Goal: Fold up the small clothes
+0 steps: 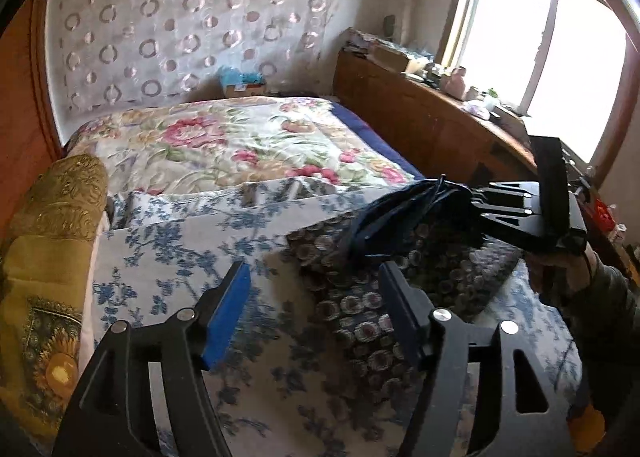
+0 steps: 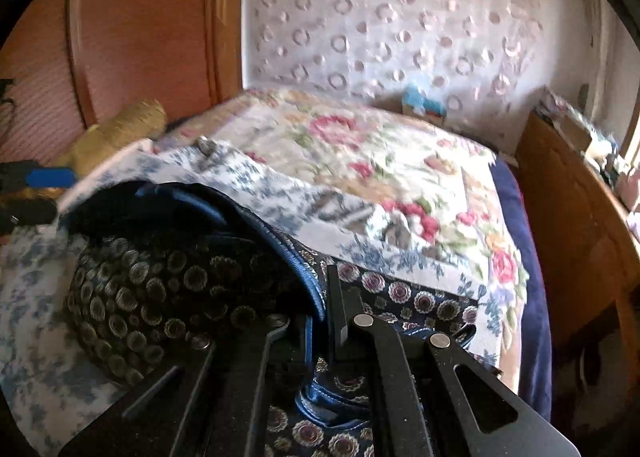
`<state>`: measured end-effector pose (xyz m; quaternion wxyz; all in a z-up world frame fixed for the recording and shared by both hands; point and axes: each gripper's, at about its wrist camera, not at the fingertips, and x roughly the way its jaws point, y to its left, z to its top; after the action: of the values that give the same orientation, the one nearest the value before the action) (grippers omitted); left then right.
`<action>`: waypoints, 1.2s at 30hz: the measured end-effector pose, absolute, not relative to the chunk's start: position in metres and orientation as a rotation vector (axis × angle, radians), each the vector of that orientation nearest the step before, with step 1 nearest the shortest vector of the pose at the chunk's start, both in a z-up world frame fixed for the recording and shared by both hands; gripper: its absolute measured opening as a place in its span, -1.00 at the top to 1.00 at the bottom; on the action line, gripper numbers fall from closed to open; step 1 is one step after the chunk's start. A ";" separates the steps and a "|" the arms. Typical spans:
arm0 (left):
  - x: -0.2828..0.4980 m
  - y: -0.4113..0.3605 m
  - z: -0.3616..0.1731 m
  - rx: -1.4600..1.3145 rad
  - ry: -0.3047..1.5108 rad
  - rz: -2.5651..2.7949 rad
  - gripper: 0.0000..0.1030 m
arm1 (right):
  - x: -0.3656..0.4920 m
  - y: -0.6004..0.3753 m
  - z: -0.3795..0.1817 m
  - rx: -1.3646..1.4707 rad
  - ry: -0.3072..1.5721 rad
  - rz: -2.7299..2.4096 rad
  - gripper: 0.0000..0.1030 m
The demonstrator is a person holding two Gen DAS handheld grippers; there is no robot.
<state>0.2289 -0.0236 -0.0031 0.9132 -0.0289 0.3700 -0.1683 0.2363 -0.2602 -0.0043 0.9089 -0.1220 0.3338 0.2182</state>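
the dark navy cloth garment printed with small rosettes [image 1: 400, 281] lies mid-frame on the blue-flowered white bedsheet [image 1: 168, 253]. i judge its blue-piped edge could slip free if i lift fast. my right gripper [image 2: 320, 317] is clamped on that edge; my left gripper [image 1: 316, 297] hangs wide open, touching nothing.

The small garment [image 2: 168, 289] is soft dark cloth with shiny blue trim. The bed sheet [image 1: 168, 257] is matt cloth (blue flowers). The dresser [image 1: 420, 117] is smooth brown wood.
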 end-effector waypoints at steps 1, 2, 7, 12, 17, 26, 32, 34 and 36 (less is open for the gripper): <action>0.231 -0.023 -0.006 -0.056 0.768 -0.341 -0.31 | 0.243 -0.258 -0.007 -0.249 0.702 0.444 0.92; 0.235 -0.023 -0.010 -0.054 0.780 -0.342 -0.31 | 0.249 -0.257 -0.009 -0.240 0.712 0.437 0.89; 0.254 -0.027 -0.025 -0.035 0.823 -0.344 -0.31 | 0.257 -0.250 -0.002 -0.262 0.683 0.338 0.14; 0.268 -0.035 -0.035 -0.001 0.847 -0.347 -0.31 | 0.240 -0.261 0.017 -0.226 0.614 0.260 -0.07; 0.284 -0.040 -0.045 0.011 0.877 -0.349 -0.31 | 0.204 -0.283 0.022 -0.190 0.603 0.222 -0.27; 0.303 -0.050 -0.060 0.036 0.917 -0.354 -0.31 | 0.185 -0.308 -0.007 -0.121 0.727 0.187 -0.33; 0.311 -0.056 -0.066 0.037 0.935 -0.365 -0.31 | 0.198 -0.321 -0.027 -0.010 0.825 0.241 -0.34; 0.313 -0.059 -0.067 0.048 0.935 -0.365 -0.31 | 0.200 -0.323 -0.026 0.015 0.835 0.268 -0.33; 0.315 -0.059 -0.067 0.048 0.935 -0.368 -0.31 | 0.202 -0.327 -0.026 0.028 0.839 0.298 -0.34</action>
<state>0.3150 -0.0591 -0.0668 0.8760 0.0229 0.4482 -0.1764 0.2020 -0.3267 -0.0260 0.9024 0.0136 0.4060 0.1439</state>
